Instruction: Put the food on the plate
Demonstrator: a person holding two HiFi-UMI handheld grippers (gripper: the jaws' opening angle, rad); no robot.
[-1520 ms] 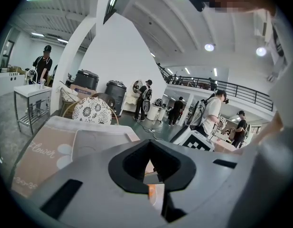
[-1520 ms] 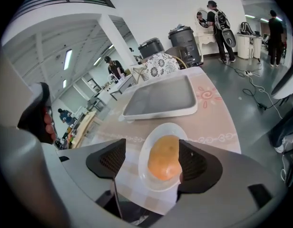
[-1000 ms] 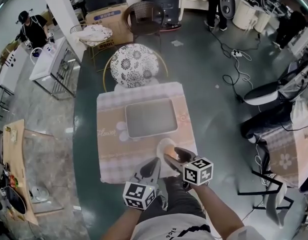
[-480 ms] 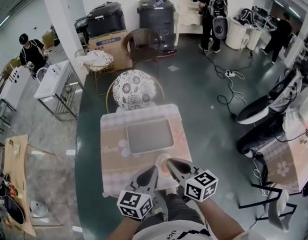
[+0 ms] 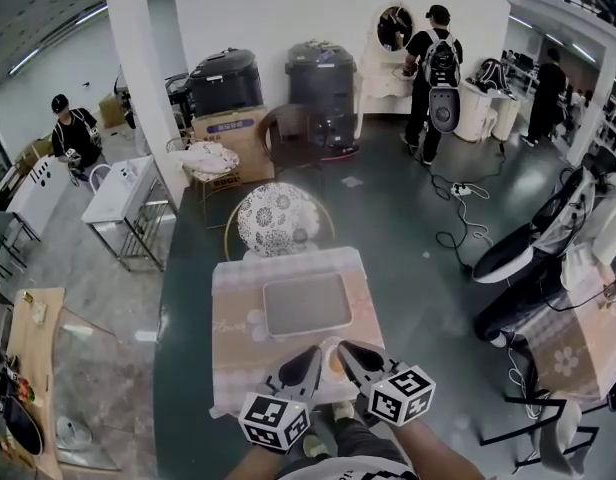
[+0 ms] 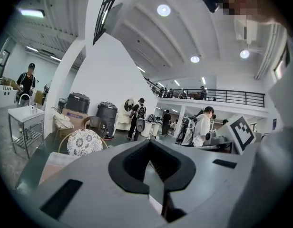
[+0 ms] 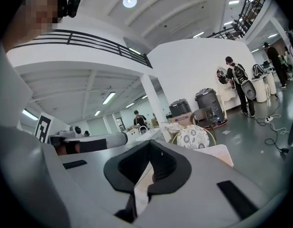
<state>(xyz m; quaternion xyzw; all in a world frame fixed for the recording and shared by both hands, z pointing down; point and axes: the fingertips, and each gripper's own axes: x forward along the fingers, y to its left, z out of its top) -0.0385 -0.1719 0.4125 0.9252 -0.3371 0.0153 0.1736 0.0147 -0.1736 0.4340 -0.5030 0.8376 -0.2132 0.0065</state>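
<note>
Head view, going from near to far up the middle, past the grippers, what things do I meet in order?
Plate → grey tray → patterned round chair → brown wicker chair → dark barrel by the wall.

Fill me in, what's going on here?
A person holds a gripper in each hand over the near edge of a small table. The left gripper and right gripper are both shut and empty, pointing roughly level. The right one's jaws have just closed with nothing between them. Below them sits a small plate with something pale orange on it, too small to identify. A grey tray lies just beyond it.
</note>
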